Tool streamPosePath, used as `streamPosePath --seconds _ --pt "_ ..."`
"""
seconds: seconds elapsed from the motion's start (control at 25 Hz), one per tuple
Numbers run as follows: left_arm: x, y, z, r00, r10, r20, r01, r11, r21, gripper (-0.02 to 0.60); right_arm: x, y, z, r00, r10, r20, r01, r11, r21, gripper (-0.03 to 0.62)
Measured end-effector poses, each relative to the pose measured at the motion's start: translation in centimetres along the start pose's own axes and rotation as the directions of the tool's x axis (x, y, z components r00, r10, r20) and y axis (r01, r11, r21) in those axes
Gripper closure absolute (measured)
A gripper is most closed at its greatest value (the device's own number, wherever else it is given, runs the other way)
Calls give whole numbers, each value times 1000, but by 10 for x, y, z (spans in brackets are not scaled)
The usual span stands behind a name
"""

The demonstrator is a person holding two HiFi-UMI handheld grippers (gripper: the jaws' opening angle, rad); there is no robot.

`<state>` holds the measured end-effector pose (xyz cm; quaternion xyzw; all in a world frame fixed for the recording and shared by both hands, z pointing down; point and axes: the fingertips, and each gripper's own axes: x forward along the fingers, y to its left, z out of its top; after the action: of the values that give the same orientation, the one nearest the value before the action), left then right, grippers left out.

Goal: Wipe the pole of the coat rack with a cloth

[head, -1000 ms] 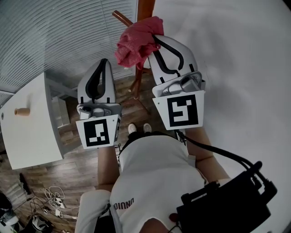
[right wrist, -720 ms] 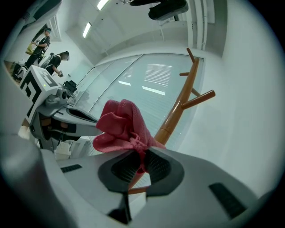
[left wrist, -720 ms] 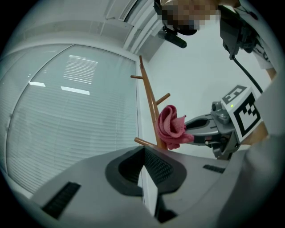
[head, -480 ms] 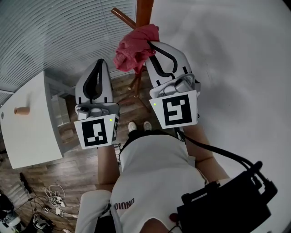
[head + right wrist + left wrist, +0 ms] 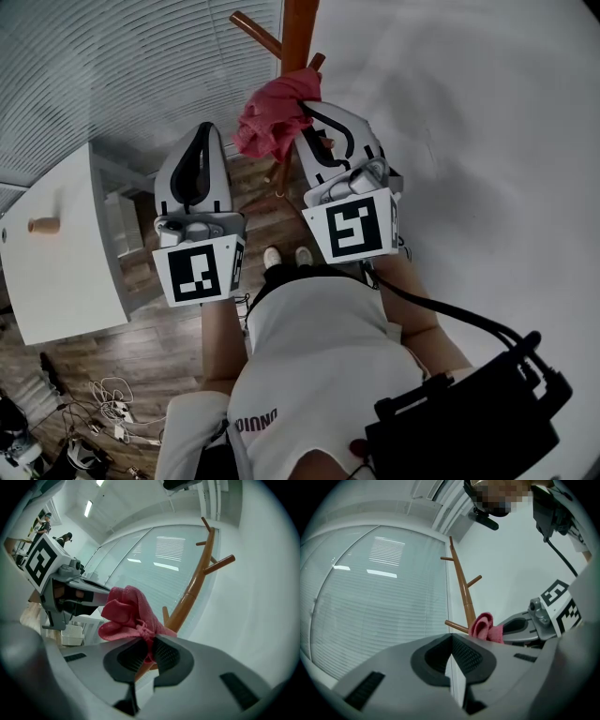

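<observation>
Indoors, right tool (image 5: 305,114) aloft with cloth (image 5: 265,117)

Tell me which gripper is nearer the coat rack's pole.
Right. The right gripper holds the pink cloth right at the pole; the left gripper hangs apart, to its left.

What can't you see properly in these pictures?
- The top of the coat rack pole: cut off by the head view's upper edge.
- Whether the cloth touches the pole: the bunched cloth itself covers that spot in the head and right gripper views.
- The small brown thing on the white table: too small to name, head view.
</observation>
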<state>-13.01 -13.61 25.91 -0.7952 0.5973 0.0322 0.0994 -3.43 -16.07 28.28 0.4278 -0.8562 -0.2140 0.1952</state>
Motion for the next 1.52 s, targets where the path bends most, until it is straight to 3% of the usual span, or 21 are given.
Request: streamPosePath --seconds 1.52 --pt "-10 1 -12 999 -2 -45 2 1000 -4 568 19 68 -81 974 154 -168 -136 984 111 548"
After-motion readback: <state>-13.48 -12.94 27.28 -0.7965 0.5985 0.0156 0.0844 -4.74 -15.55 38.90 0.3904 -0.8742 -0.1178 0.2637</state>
